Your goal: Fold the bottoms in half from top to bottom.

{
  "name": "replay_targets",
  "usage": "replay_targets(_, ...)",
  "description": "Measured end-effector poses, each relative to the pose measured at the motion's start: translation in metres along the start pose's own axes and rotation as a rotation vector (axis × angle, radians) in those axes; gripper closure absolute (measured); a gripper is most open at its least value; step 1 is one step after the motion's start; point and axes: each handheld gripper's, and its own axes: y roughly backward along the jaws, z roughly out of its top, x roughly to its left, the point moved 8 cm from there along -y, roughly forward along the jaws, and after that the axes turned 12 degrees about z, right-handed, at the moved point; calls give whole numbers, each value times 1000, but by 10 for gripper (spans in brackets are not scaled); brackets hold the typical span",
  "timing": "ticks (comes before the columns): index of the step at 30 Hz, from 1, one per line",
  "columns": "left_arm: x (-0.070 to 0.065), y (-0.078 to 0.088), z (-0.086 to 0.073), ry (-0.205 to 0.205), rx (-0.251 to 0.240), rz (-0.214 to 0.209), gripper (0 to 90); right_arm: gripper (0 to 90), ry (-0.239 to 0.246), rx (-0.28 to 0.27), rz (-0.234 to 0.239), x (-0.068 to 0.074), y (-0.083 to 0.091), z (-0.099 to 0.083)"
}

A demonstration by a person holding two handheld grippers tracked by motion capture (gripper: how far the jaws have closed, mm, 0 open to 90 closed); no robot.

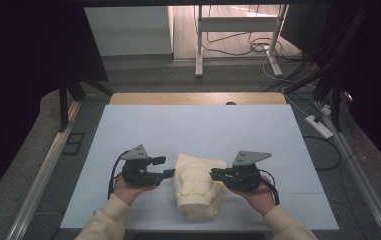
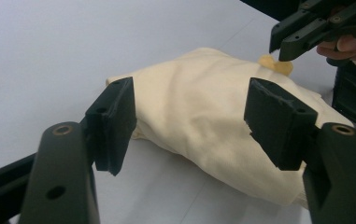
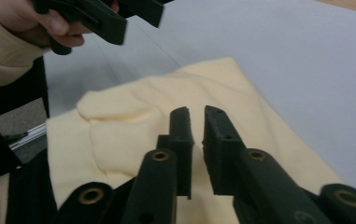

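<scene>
We have a folded cream cloth (image 1: 198, 186) lying on the near middle of the pale blue worktop (image 1: 198, 127), between our two hands. It looks light and soft, a limp knit or cotton that will sag and slide open wherever it is not supported, so we judge it neither fragile nor slippery, only floppy. The top layer is rumpled into a few ridges near its left side, and the edges are stacked layers, thicker at the near end. The best hold, we think, is at an edge or corner where several layers lie together, pinched deep enough to catch them all; a pinch on the flat middle would lift just the top sheet. Our left gripper (image 1: 168, 167) sits just left of the cloth with its jaws spread, the cloth ahead of them and not touched by the pads. Our right gripper (image 1: 213, 174) is over the cloth's right edge, its jaws almost pressed together with a thin gap, and we see no fabric caught between them. There are no containers on the worktop.
</scene>
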Motion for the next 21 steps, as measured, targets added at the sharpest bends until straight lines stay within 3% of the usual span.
replay_targets(5, 2, 0, 0, 4, 0, 4, 337, 849, 30, 28, 42, 11, -23, 13)
replay_targets(10, 2, 1, 0, 6, -2, 5, 335, 849, 57, 73, 86, 25, -43, 13)
replay_targets(14, 2, 1, -1, 2, 1, 6, 332, 849, 82, 147, 96, 31, -52, 1)
replay_targets(17, 3, 1, -1, 2, 1, 6, 330, 863, 74, 192, 99, 34, -53, -13)
replay_targets(21, 3, 1, -2, 4, 5, 7, 327, 872, 60, 208, 109, 36, -48, -25)
